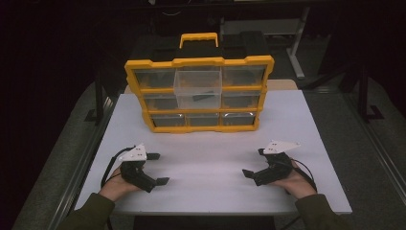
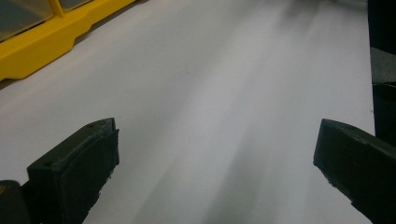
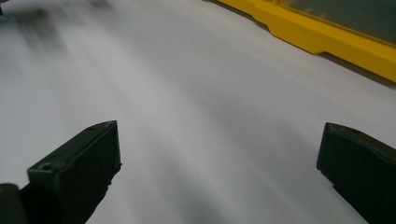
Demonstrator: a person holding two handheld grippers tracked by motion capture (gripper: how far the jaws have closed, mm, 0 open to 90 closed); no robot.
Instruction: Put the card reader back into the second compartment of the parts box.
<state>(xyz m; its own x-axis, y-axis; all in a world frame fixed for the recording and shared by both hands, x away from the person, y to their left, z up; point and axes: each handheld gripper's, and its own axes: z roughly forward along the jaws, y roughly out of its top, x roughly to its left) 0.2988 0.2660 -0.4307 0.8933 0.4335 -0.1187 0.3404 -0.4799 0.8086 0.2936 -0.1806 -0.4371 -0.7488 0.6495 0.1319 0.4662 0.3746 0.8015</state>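
Resting low on the white table (image 1: 210, 158), left gripper (image 1: 157, 168) and right gripper (image 1: 255, 163) both gaping wide, jaws holding nothing. Sitting well apart from both, toward the table's far edge: yellow drawer organizer (image 1: 198, 93), standing upright, its clear middle drawer (image 1: 198, 87) sticking out toward the person.

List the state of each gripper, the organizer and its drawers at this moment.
left gripper: open, empty, low over the white table.
right gripper: open, empty, low over the table.
yellow organizer: upright at the far side of the table, handle up.
clear middle drawer: pulled out toward the person, a dark item inside.
other drawers: pushed in.
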